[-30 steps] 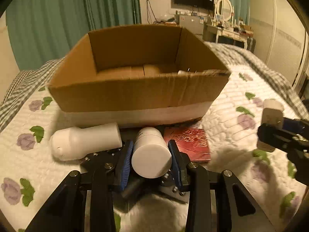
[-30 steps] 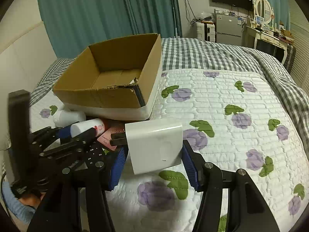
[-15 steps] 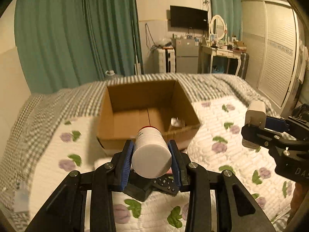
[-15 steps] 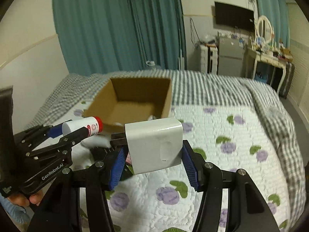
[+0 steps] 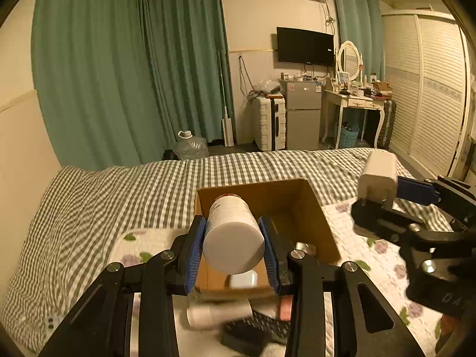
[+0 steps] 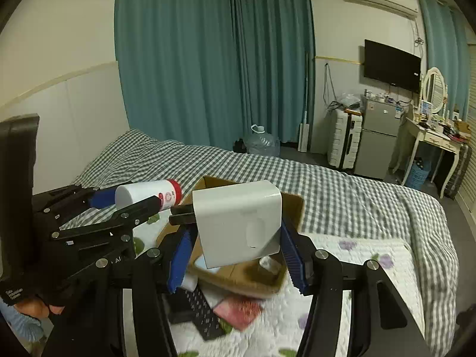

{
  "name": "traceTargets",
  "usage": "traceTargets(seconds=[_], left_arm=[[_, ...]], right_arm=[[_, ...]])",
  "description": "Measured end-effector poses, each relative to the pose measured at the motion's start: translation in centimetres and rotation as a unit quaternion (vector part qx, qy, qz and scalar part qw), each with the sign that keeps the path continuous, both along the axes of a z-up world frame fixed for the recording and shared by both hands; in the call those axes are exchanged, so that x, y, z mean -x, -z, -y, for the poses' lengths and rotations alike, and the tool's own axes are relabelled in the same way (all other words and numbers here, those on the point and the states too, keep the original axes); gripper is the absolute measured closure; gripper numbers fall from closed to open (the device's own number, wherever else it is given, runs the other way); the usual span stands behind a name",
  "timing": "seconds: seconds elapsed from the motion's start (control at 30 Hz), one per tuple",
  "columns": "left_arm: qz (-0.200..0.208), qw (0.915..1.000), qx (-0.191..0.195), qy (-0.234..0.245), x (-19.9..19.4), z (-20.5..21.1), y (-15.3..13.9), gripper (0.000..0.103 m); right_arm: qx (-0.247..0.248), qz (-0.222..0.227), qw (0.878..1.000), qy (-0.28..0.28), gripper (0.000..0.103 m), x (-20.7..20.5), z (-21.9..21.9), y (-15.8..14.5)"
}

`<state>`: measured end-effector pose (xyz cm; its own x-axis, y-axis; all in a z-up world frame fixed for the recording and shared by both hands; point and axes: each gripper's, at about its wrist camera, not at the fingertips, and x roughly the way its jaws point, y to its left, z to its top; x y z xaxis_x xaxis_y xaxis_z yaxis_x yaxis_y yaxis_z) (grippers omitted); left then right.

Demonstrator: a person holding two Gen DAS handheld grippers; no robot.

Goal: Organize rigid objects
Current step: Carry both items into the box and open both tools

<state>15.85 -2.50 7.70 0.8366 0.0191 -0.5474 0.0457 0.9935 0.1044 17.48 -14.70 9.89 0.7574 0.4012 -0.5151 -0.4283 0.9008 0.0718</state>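
Observation:
My left gripper [image 5: 233, 245] is shut on a white bottle [image 5: 232, 235] with a red-trimmed label, held high over the near part of the open cardboard box [image 5: 315, 208]. The bottle also shows in the right wrist view [image 6: 148, 197]. My right gripper [image 6: 235, 253] is shut on a white power adapter [image 6: 238, 223], held above the box [image 6: 294, 205]; the adapter also shows in the left wrist view [image 5: 377, 177]. Inside the box lie a small white case [image 5: 243, 279] and a small round object [image 5: 303, 247].
On the floral quilt [image 6: 372, 267] in front of the box lie a white bottle [image 5: 220, 312], a black remote [image 6: 205, 309] and a red card [image 6: 238, 309]. A checked blanket [image 5: 119, 190] covers the far bed. Curtains, a fridge and a dresser stand beyond.
Both grippers have risen well above the bed with their loads. The box now appears smaller and lower in both views, and the items on the quilt sit beneath the grippers.

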Motion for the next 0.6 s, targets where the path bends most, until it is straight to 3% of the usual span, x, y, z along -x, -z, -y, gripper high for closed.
traceTargets(seconds=[0.2,0.4,0.6], left_arm=[[-0.018,0.9997,-0.015,0.011,-5.9,0.1,3.8,0.066],[-0.059,0.9981,-0.019,0.001,-11.0,-0.5,9.1,0.066],[-0.077,0.9969,0.01,0.018,-11.6,-0.8,11.5,0.063]], right_arm=[[0.021,-0.024,0.999,0.008,0.048,-6.6,-1.6,3.4],[0.036,-0.088,0.995,0.022,0.048,-14.2,-2.2,9.0],[0.032,-0.11,0.993,0.028,0.047,-15.9,-1.9,11.8]])
